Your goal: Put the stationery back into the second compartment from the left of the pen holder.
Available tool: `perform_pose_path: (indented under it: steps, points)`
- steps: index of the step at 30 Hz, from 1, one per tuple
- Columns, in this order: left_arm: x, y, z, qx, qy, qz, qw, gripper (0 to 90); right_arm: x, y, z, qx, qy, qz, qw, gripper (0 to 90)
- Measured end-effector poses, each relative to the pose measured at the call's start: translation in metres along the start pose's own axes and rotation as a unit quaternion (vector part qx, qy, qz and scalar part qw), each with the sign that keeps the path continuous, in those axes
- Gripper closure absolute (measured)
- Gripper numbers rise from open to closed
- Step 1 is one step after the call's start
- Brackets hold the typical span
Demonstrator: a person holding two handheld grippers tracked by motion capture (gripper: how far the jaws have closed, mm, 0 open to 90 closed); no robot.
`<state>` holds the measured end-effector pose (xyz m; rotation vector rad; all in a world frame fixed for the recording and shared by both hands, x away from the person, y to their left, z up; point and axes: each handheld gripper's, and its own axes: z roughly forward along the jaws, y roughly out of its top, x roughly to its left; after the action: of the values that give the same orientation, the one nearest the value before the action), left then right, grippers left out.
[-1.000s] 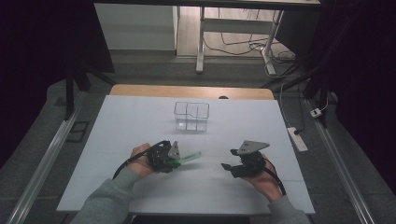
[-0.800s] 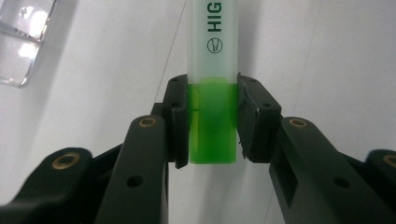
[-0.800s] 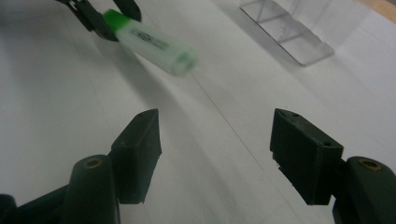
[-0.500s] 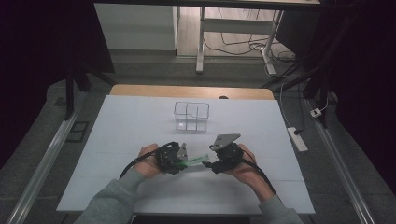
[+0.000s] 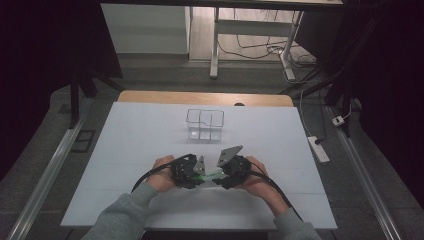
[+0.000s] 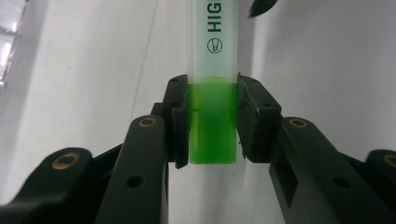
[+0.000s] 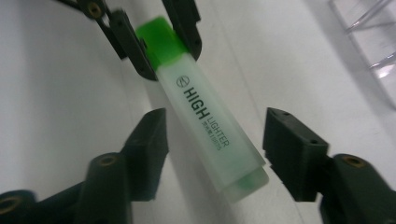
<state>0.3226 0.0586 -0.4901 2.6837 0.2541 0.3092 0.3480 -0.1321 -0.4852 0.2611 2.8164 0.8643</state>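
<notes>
My left gripper [image 6: 212,123] clamps the highlighter [image 7: 210,126] near the table's [image 5: 125,150] front edge, right gripper [image 7: 212,144] closing around its cap, seemingly not yet touching.

Green highlighter [image 7: 205,126] with black lettering; white table [image 5: 125,150].

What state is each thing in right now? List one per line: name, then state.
highlighter: capped, clamped at its green end
left gripper: shut on the highlighter
right gripper: open, jaws just closing either side of the highlighter
clear organiser: upright, looks empty
</notes>
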Motion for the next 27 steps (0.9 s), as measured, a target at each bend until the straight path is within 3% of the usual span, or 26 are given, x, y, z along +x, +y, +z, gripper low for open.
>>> perform_pose_path:
  steps: [1, 2, 5, 10, 14, 18, 19, 20, 21, 22, 23, 24, 25, 26, 27]
  points:
    - [-0.002, 0.001, 0.0, -0.001, -0.005, 0.005, 1.0, 66.3, 0.001, -0.001, 0.002, 0.014, 0.004, -0.013, 0.9998, 48.0]
    - [-0.002, 0.001, 0.0, -0.001, -0.005, 0.005, 1.0, 66.3, 0.001, -0.001, 0.002, 0.014, 0.004, -0.013, 0.9998, 48.0]
    - [-0.003, 0.0, -0.001, 0.0, -0.02, 0.016, 0.9997, 66.2, 0.005, -0.002, 0.006, 0.036, 0.012, -0.045, 0.9983, 53.9]
    - [-0.005, 0.0, 0.0, 0.011, -0.026, 0.026, 0.9993, 66.1, 0.008, -0.002, 0.008, 0.053, 0.024, -0.07, 0.9958, 57.6]
    - [-0.004, -0.001, -0.001, 0.0, -0.027, 0.023, 0.9994, 63.6, 0.011, -0.004, 0.01, 0.053, 0.035, -0.087, 0.9942, 62.0]
    - [0.001, -0.006, -0.004, -0.036, -0.009, -0.008, 0.9993, 60.5, 0.01, -0.005, 0.006, 0.038, 0.038, -0.083, 0.9951, 65.1]
    - [0.004, -0.01, -0.007, -0.055, -0.001, -0.023, 0.9982, 57.5, 0.007, -0.006, 0.003, 0.026, 0.037, -0.067, 0.9967, 65.1]
    - [0.004, -0.01, -0.007, -0.055, -0.001, -0.023, 0.9982, 54.9, 0.007, -0.006, 0.003, 0.026, 0.037, -0.067, 0.9967, 65.1]
    - [0.006, -0.014, -0.01, -0.073, 0.014, -0.041, 0.9963, 50.7, 0.004, -0.007, 0.0, 0.012, 0.033, -0.05, 0.9981, 65.2]
    - [0.006, -0.014, -0.01, -0.073, 0.014, -0.041, 0.9963, 47.6, 0.004, -0.007, 0.0, 0.012, 0.033, -0.05, 0.9981, 65.2]
    - [0.009, -0.018, -0.012, -0.089, 0.024, -0.062, 0.9938, 43.4, 0.0, -0.009, -0.003, 0.005, 0.025, -0.036, 0.999, 65.2]
    - [0.009, -0.018, -0.012, -0.089, 0.024, -0.062, 0.9938, 39.7, 0.0, -0.009, -0.003, 0.005, 0.025, -0.036, 0.999, 65.2]
    - [0.01, -0.02, -0.014, -0.097, 0.027, -0.075, 0.9921, 36.8, -0.003, -0.012, -0.005, -0.011, 0.021, -0.019, 0.9995, 65.2]
    - [0.011, -0.022, -0.014, -0.104, 0.028, -0.086, 0.9904, 36.8, -0.003, -0.012, -0.005, -0.011, 0.021, -0.019, 0.9995, 65.2]
    - [0.014, -0.026, -0.015, -0.115, 0.023, -0.108, 0.9872, 33.0, -0.005, -0.014, -0.006, -0.022, 0.014, -0.005, 0.9996, 65.2]
